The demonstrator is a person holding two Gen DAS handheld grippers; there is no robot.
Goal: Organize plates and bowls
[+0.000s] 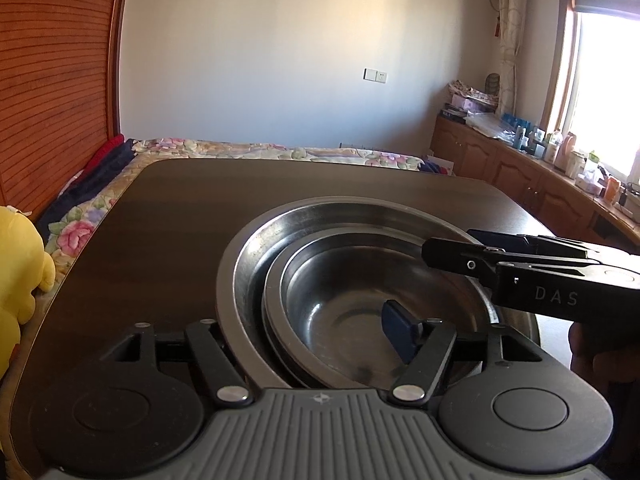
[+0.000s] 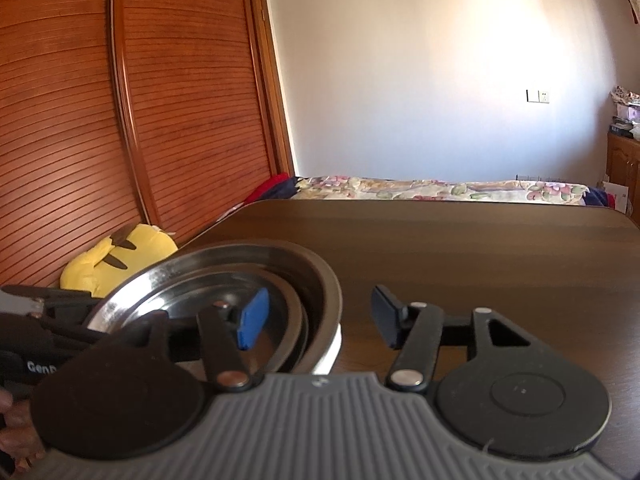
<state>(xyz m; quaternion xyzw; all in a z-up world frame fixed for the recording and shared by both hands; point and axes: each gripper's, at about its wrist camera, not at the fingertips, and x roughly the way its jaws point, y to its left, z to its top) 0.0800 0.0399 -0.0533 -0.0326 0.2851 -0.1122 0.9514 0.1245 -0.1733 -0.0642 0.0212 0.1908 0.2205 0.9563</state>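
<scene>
Three nested round steel dishes (image 1: 360, 280) sit on the dark wooden surface (image 1: 168, 216). Left gripper (image 1: 316, 332) jaws spread wide across their near rim; right gripper (image 2: 320, 316) jaws wide, straddling the outer rim.

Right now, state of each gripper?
Left gripper: open, jaws straddling the near rim of the nested steel bowls, nothing gripped.
Right gripper: open, jaws either side of the stack's rim, nothing gripped.

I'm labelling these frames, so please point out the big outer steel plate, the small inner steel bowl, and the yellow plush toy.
Big outer stainless steel plate (image 1: 244, 256): left wrist view, on its left inner wall.
Small inner stainless steel bowl (image 1: 340, 300): left wrist view, on its floor.
Yellow plush toy (image 2: 120, 256): right wrist view, on its body.
</scene>
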